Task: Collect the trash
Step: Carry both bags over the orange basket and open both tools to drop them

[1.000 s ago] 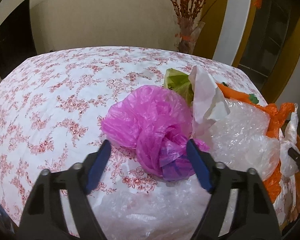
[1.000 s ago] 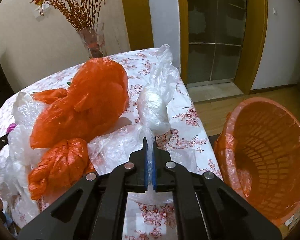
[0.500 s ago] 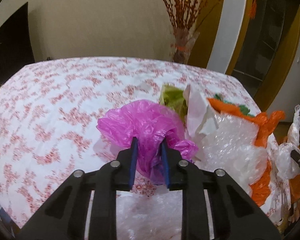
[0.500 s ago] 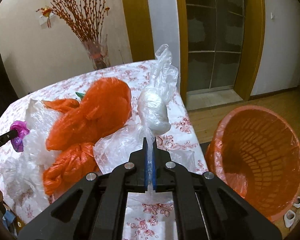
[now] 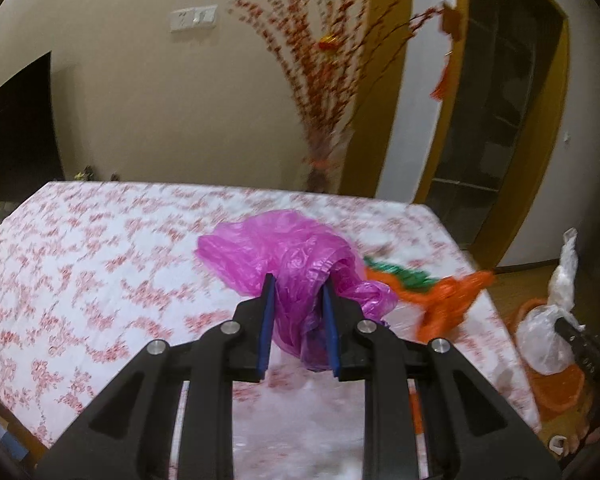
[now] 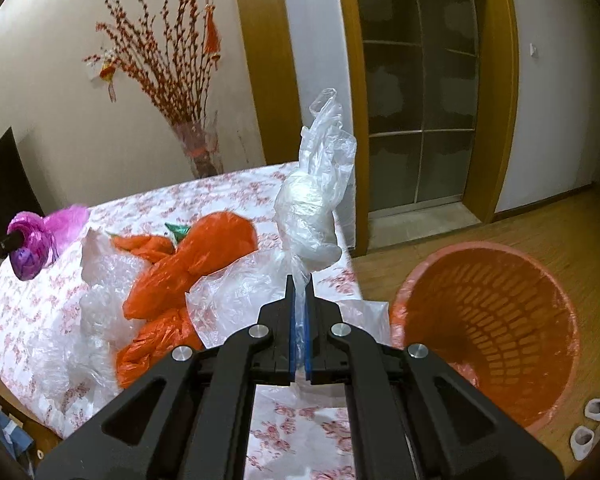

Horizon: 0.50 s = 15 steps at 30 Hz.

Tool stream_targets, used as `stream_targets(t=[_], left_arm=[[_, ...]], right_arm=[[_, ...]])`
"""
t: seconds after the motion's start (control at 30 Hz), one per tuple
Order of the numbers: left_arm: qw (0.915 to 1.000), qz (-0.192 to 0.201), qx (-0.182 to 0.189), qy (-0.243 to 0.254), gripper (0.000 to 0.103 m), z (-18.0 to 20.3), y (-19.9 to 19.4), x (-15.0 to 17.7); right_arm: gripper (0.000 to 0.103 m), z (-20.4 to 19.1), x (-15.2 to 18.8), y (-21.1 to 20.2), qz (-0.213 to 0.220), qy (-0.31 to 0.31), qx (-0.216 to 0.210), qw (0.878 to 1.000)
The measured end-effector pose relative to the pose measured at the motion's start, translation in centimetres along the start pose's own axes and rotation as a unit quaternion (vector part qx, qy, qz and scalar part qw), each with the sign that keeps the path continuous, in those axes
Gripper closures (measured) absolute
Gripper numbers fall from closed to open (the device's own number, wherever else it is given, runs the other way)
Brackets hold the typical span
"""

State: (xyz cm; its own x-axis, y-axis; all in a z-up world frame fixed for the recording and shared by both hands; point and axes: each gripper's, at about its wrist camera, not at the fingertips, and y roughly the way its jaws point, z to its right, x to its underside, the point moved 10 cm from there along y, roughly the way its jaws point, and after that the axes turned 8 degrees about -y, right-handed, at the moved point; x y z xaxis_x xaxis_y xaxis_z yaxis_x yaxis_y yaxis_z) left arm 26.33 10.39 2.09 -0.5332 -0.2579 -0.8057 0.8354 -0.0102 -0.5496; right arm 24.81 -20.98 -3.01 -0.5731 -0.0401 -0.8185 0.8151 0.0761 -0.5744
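My left gripper (image 5: pixel 298 288) is shut on a crumpled pink plastic bag (image 5: pixel 288 252), which hangs lifted above the floral tablecloth (image 5: pixel 80 248). In the right wrist view that pink bag (image 6: pixel 40 236) shows at the far left, off the table. My right gripper (image 6: pixel 299 284) is shut on the twisted neck of a clear plastic bag (image 6: pixel 314 216), held upright above the table's edge. An orange trash basket (image 6: pixel 488 320) stands on the floor to the right of it, open and tilted toward me.
Orange plastic bags (image 6: pixel 196 260) and clear bubble wrap (image 6: pixel 100 280) lie heaped on the table (image 6: pixel 236 188). A glass vase with red branches (image 6: pixel 198 152) stands at the table's far edge. Wooden floor and a glass door (image 6: pixel 416 100) lie beyond the basket.
The left gripper went from wide open to shut on the pink bag, then lifted it off the table. The right gripper rose with the clear bag, and the basket came more into view.
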Motion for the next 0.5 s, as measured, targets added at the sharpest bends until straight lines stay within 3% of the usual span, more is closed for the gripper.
stream_targets(t=[0.23, 0.5], left_arm=[[0.9979, 0.007, 0.060, 0.024, 0.080, 7.1, -1.5, -0.4], [0.9866, -0.029, 0.142, 0.074, 0.080, 18.5, 0.1, 3.2]], right_arm=[[0.100, 2.9, -0.3, -1.6, 0.013, 0.014, 0.016, 1.000], [0.100, 7.4, 0.9, -2.5, 0.014, 0.041, 0.044, 0.998]])
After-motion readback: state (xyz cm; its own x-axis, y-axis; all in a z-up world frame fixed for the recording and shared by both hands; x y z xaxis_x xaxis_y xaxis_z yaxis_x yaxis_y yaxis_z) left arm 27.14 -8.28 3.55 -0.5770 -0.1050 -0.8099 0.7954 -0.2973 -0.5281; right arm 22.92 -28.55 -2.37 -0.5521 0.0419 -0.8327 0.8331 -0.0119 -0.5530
